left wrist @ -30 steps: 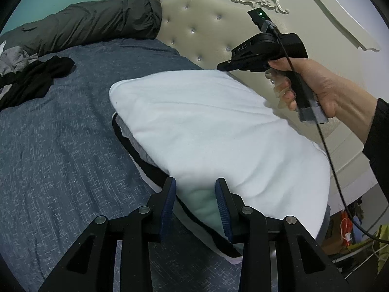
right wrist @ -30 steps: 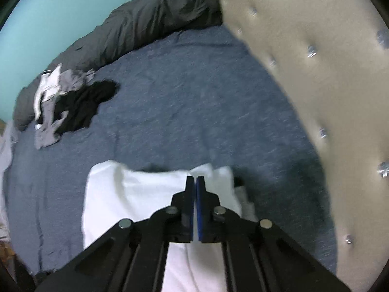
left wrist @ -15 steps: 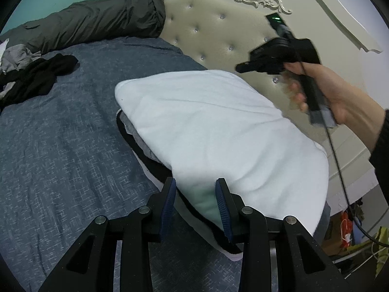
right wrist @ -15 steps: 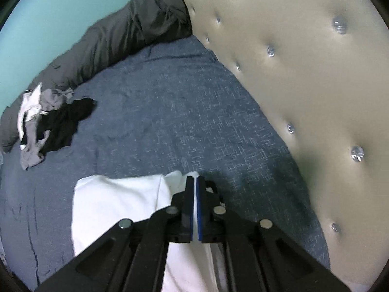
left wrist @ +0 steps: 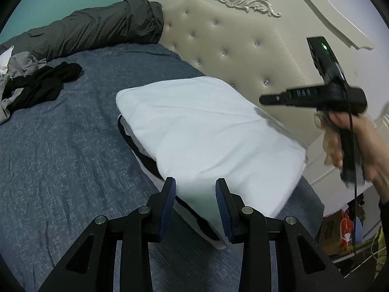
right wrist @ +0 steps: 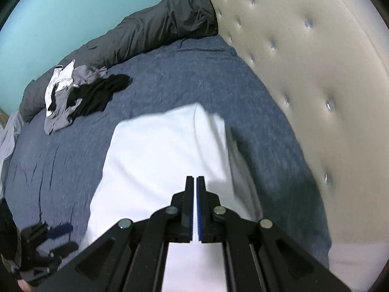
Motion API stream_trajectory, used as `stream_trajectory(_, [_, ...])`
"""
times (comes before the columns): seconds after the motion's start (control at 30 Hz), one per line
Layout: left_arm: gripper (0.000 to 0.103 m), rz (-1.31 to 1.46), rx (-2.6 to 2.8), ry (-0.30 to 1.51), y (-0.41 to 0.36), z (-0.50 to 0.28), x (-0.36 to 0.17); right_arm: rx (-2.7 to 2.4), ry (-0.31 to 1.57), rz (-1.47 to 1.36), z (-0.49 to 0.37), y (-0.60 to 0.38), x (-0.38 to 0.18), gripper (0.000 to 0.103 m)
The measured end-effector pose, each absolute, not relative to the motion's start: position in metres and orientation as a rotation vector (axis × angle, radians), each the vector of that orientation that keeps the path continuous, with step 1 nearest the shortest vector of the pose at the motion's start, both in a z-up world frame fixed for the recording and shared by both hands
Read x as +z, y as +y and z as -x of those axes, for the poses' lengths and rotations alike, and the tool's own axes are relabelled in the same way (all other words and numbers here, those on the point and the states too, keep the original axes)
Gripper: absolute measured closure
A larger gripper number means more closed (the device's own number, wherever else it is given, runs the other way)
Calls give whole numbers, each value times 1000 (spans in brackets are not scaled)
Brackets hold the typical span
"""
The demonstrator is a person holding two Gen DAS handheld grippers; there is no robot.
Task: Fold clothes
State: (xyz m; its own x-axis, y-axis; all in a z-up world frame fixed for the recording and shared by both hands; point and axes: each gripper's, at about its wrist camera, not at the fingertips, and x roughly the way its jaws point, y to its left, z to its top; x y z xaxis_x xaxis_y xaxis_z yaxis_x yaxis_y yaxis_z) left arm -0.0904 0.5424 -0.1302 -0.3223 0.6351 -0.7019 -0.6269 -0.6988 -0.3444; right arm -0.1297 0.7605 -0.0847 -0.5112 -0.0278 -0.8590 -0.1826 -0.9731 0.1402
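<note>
A stack of folded clothes (left wrist: 206, 126) lies on the blue bed (left wrist: 60, 158) by the headboard. Its top layer is white, with black and grey layers showing at its edge. My left gripper (left wrist: 195, 189) is shut on the stack's near edge, and the fabric fills the gap between the blue pads. In the right wrist view my right gripper (right wrist: 195, 182) hovers over the white top (right wrist: 158, 158), shut with nothing in it. A hand holds the right gripper (left wrist: 262, 100) at the right of the left wrist view, above the stack's far side.
A loose heap of black, grey and white clothes (right wrist: 80, 97) lies further up the bed, also seen from the left wrist (left wrist: 31, 85). A rolled dark grey duvet (left wrist: 97, 29) runs along the teal wall. The cream tufted headboard (right wrist: 316, 73) borders the right side.
The right gripper has drawn back from the stack's far end, moving right in the left wrist view, and stays shut. The left gripper keeps its hold and has risen slightly.
</note>
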Motion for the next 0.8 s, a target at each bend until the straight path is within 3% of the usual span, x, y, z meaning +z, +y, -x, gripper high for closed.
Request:
stream_trajectory(0.43, [66,1079,2100,26,521,57,-98,2631,346,1481,57,733,-100,101])
stream_trajectory(0.8, [65,1040,2120,36,506,27,-72,2644,388,1389,7,727,-80,100])
